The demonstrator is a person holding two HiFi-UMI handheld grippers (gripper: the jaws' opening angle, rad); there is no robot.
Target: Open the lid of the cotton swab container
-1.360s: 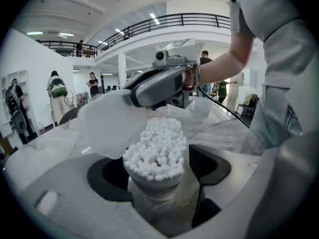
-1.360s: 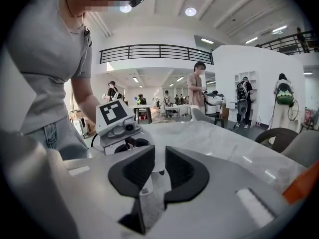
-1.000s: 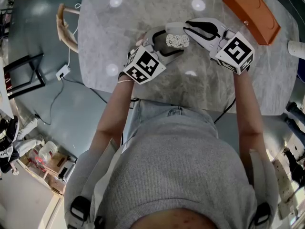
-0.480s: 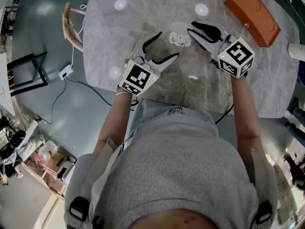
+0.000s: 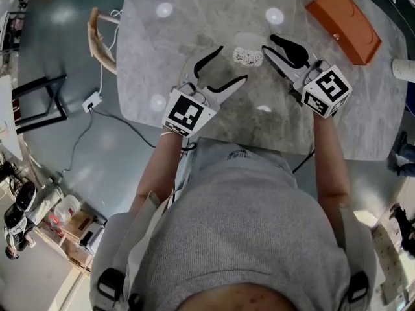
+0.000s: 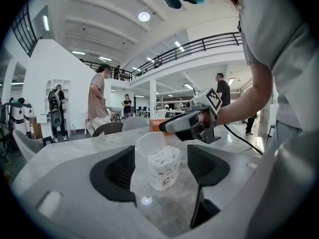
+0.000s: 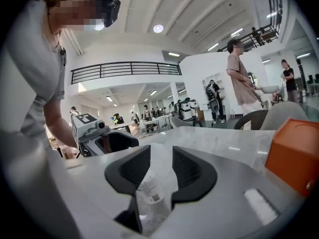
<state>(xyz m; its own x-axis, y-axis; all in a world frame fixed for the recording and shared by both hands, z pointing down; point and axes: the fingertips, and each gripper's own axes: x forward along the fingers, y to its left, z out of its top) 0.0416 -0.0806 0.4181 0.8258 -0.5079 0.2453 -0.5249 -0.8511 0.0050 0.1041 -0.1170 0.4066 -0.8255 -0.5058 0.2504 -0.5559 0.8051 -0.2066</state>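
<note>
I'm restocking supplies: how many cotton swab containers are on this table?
1. The cotton swab container stands mid-way across the marble table, its lid flipped open and swabs showing. The orange box at the far right may hold more; its inside is hidden.

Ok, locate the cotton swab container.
In head view the cotton swab container stands between the left gripper and the right gripper, whose jaws have just been opening around it.

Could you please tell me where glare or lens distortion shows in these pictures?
Head view: glare makes round white spots on the table. Left gripper view: fisheye curves the railing, corners black, container sharp. Right gripper view: same fisheye; the container fades into the pale table.
</note>
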